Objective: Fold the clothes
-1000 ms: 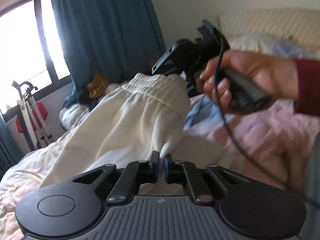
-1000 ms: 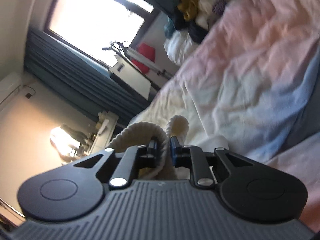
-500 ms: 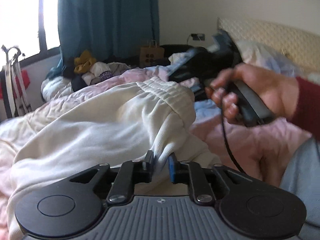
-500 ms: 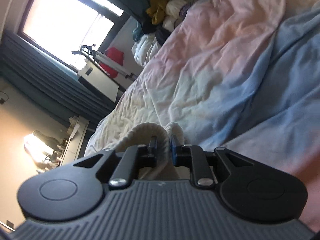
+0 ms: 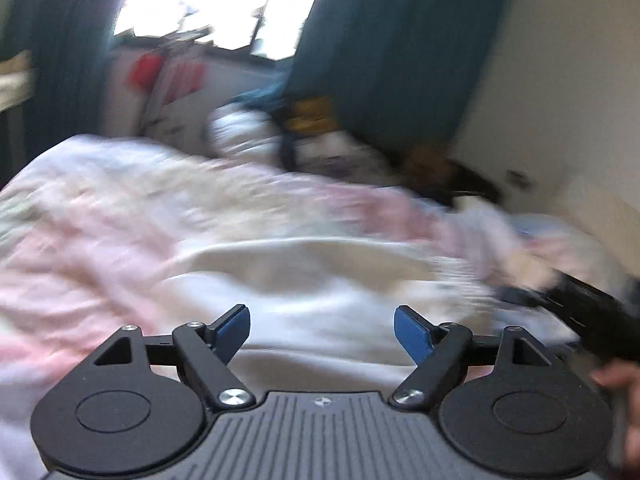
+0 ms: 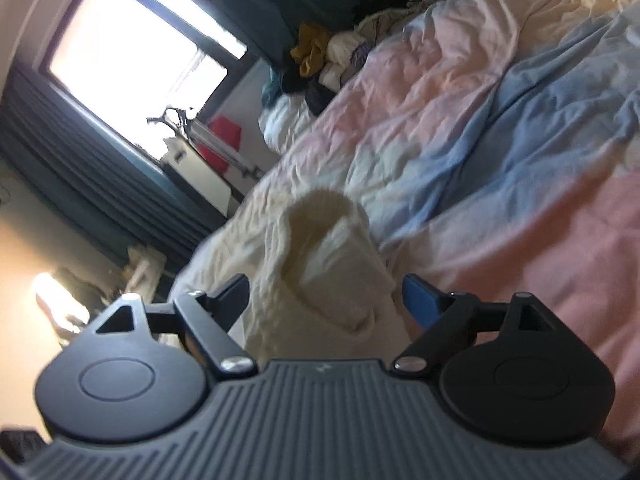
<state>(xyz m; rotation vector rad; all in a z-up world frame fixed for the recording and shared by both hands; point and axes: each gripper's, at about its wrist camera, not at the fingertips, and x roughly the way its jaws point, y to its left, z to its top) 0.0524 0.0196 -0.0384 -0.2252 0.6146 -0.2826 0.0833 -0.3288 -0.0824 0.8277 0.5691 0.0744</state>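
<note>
Cream fleece, the garment (image 6: 332, 264) lies on the pastel duvet (image 6: 500, 128), its ribbed waistband end bunched just ahead of my right gripper (image 6: 326, 292). Its jaws are opening and the pads stand clear of the cloth. My left gripper (image 5: 322, 326) is opening too, nothing pinched, garment (image 5: 320, 280) beneath, so the fold can settle.

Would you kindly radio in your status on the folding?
Left gripper and right gripper opening, nothing pinched. Cream garment lying on the duvet. Nothing in the way.
</note>
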